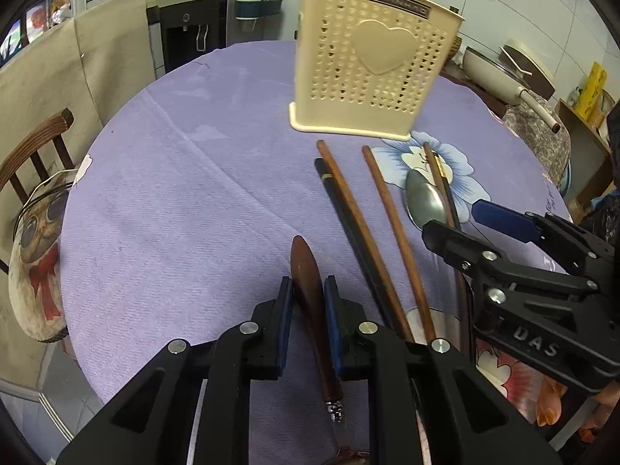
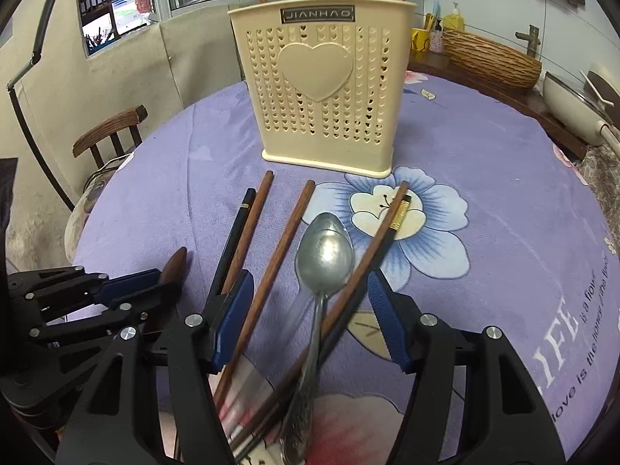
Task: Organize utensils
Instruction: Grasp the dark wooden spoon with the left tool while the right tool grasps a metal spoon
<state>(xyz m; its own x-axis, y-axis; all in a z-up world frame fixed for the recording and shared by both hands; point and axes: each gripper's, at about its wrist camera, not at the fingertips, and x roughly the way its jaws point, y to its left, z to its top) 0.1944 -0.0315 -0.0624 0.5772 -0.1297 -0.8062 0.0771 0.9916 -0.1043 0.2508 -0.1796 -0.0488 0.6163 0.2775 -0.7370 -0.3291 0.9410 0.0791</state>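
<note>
A cream perforated utensil holder [image 1: 368, 66] with a heart stands upright on the purple tablecloth; it also shows in the right wrist view [image 2: 321, 89]. My left gripper [image 1: 306, 286] is shut on a brown wooden-handled knife [image 1: 310, 302], its handle pointing toward the holder. Several chopsticks [image 1: 360, 232] and a metal spoon [image 1: 424, 201] lie in front of the holder. My right gripper [image 2: 310, 294] is open, its fingers astride the spoon [image 2: 323, 255] and two chopsticks [image 2: 271, 271]. Two sticks stand in the holder.
A wooden chair [image 1: 35, 162] with a pug cushion stands at the table's left edge. A pan [image 1: 503, 77] and a woven basket [image 2: 488, 58] sit on a counter at the right. A water dispenser [image 1: 190, 19] stands behind.
</note>
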